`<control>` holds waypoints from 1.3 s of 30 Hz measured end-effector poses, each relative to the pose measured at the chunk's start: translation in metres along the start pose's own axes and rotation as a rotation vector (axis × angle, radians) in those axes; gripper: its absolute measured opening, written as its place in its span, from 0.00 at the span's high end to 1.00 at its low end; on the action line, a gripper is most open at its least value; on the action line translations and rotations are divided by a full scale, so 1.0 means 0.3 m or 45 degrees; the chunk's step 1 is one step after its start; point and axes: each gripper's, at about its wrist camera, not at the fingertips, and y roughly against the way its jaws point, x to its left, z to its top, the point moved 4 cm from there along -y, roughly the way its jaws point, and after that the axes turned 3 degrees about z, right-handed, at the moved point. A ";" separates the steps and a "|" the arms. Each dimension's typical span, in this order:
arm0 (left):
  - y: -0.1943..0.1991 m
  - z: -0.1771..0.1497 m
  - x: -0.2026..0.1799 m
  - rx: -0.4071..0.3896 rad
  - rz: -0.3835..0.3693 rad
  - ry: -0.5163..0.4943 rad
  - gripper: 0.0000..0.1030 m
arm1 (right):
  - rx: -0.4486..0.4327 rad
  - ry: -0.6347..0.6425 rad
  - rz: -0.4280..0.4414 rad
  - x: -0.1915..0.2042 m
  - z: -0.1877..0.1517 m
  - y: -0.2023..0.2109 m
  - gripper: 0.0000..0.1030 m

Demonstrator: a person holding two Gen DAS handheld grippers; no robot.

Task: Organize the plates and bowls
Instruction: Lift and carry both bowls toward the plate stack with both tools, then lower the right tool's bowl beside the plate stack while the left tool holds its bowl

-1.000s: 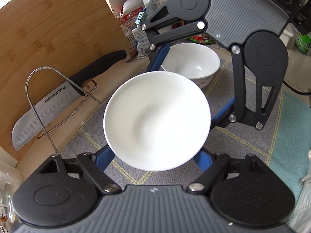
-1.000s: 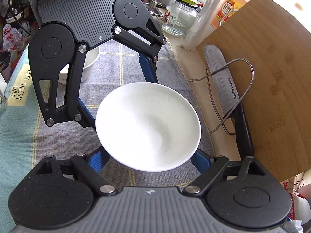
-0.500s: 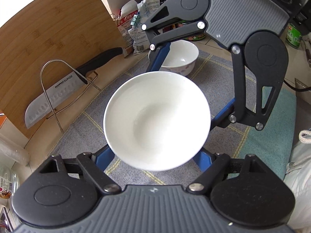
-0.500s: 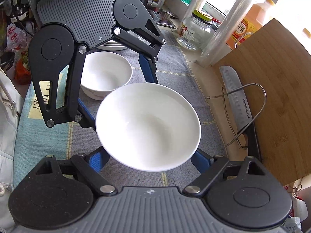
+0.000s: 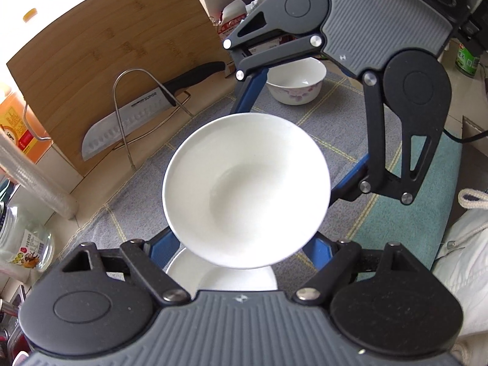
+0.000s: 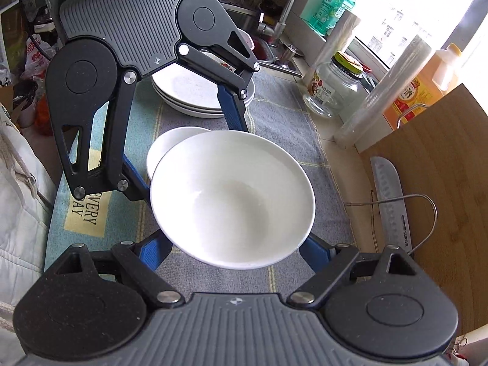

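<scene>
Bowl point(image 5: 246, 190) is riding level above the grey mat point(image 5: 128, 195), clenched rim-to-rim between left gripper point(image 5: 246, 210) and right gripper point(image 6: 232, 196), while another bowl point(image 6: 166, 149) is sitting just beyond on the left, before the plate stack point(image 6: 189, 94).

a bright window point(image 6: 405, 15) floods the kitchen counter with daylight from the far right. a grey checked cloth mat point(image 6: 286, 128) covers the worktop, a tall bamboo cutting board point(image 5: 100, 55) leans upright beside it, and a steel sink tap point(image 6: 282, 21) stands beyond.
</scene>
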 end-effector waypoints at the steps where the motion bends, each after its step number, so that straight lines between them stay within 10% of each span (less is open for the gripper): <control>1: 0.006 -0.008 0.005 0.001 0.008 0.003 0.17 | -0.003 0.007 0.003 0.003 0.013 -0.006 0.10; 39: -0.025 -0.218 0.110 0.145 -0.120 0.180 0.14 | 0.029 -0.075 0.256 0.022 0.120 -0.253 0.10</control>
